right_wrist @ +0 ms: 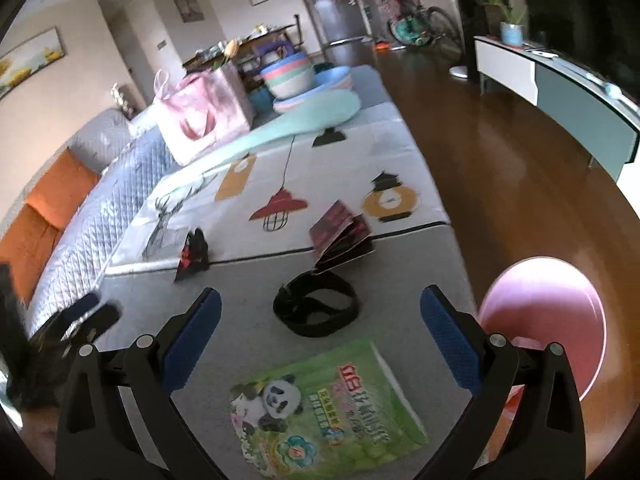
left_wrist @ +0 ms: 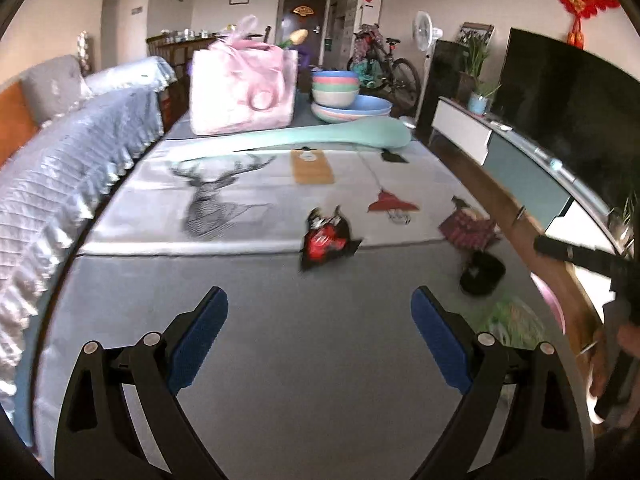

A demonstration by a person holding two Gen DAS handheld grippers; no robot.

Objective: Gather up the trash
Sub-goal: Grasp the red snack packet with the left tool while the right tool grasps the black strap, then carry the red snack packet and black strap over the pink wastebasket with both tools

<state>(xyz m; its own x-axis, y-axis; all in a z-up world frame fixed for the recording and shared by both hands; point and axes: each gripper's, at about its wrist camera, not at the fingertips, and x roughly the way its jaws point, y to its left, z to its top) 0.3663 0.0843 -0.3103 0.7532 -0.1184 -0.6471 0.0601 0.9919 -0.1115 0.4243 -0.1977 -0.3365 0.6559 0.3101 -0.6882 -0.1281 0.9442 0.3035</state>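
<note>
Green panda-print plastic packet: flat on grey surface, between right tongs, spread apart, empty. Black band just beyond packet. Left tongs likewise apart, empty.

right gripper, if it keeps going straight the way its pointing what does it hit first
Most likely the green panda packet: it lies on the grey mat directly between the open fingers of the right gripper. Next in that line is the black ring-shaped item. Depth is unclear, so the exact contact spot is a guess.

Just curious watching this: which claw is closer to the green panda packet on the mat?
Right. The right claw, open, hangs directly over the green panda packet. The left claw, also open, is off to the packet's left, over bare mat.
</note>
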